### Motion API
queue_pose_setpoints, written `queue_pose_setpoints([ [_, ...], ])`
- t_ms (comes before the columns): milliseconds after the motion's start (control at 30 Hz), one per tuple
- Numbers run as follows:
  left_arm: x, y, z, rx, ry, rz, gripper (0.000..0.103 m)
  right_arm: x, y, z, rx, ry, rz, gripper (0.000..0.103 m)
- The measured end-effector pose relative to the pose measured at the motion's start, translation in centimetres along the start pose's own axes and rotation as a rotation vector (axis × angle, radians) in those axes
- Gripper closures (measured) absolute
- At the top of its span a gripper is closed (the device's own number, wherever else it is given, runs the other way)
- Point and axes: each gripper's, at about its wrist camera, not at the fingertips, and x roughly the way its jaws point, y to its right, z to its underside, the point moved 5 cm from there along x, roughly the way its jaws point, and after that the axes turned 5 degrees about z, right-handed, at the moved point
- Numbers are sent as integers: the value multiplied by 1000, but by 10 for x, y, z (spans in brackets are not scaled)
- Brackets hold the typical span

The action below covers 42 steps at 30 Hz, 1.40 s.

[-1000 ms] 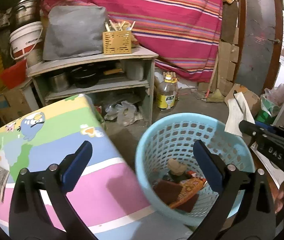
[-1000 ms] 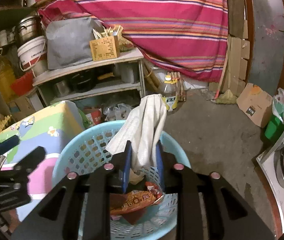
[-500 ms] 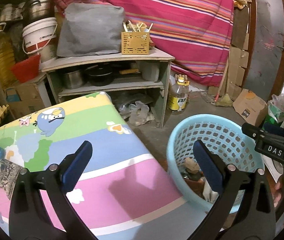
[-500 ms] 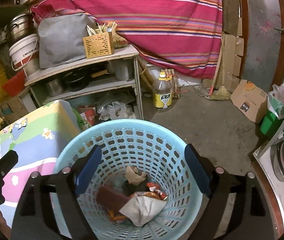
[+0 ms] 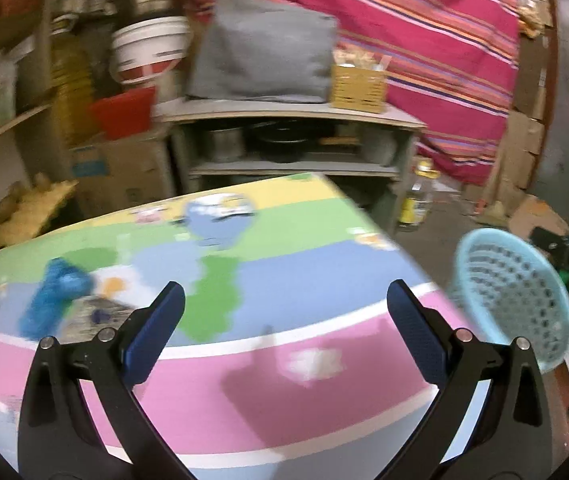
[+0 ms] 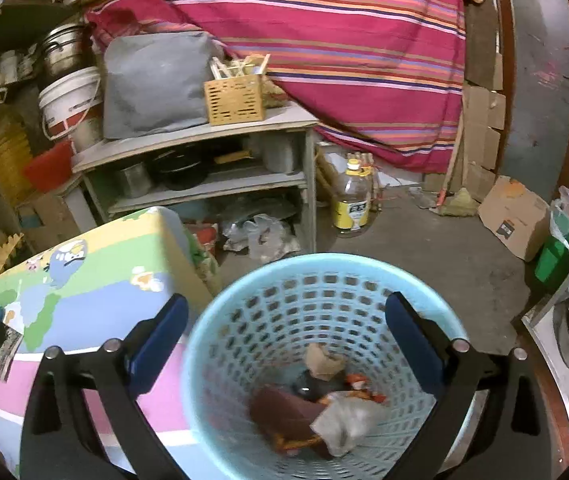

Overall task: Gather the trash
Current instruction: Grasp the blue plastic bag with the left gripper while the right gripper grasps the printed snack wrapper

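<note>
Cluttered storage fills the background: a striped red cloth hangs behind a grey shelf unit [image 5: 284,112] stacked with pots, a white bucket and a yellow slotted box.

From the left wrist view, the left hand-held gripper [image 5: 284,316] is spread wide and empty above a low bench [image 5: 304,272] covered with a cartoon-printed mat in green, blue and pink. Near the bench's left end lies a crumpled blue wrapper [image 5: 56,296], touching or overlapping a greyish printed packet [image 5: 84,316]; motion blur makes it hard to tell exactly how they sit. The light-blue mesh basket [image 5: 516,296] stands off the bench's right edge, with part of the other tool just beyond it.

From the right wrist view, the right hand-held gripper [image 6: 284,328] hangs over the basket [image 6: 324,280]; its jaws are opening and nothing is between them. Inside the basket lie a whitish crumpled tissue [image 6: 344,420], a brown packet, an orange snack wrapper and a tan scrap.

As a judgement, one drop into the basket is complete and the next pick falls to the left side: aim at the blue wrapper, descend and close on it without pushing it off the bench's near-left edge. Open bench lies between the jaws and the trash, so the approach looks free; the carry back must clear the bench corner and the basket rim.
</note>
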Motion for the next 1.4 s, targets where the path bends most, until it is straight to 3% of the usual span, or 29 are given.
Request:
queue_pose_setpoints([
  [300,16,-171,10,-61,-77,-283,5,1,-82,6,-49,-13,-80,5],
  [433,36,-233,23,-120,-162,-299,6,1,-120,10,-90,-24,-109,5],
  [600,59,-257,29,-161,-212,-228,15,1,-170,22,-115,-64,-180,5],
  [667,72,-261,33,-164,-244,-196,28,-2,-197,29,-134,-85,-228,5],
  [733,80,-261,34,-166,-262,-152,50,-8,-221,36,-175,-91,-264,5],
  [833,78,-260,34,-163,-258,-137,75,-20,-266,51,-284,-85,-293,5],
  [933,65,-266,39,-184,-252,-130,79,-30,-301,68,-363,-92,-324,5],
  [1100,23,-286,48,-198,-213,-185,79,-47,-353,100,-478,-117,-395,5],
  [1400,-67,-306,81,-243,-151,-239,79,-43,-405,140,-611,-163,-421,5],
])
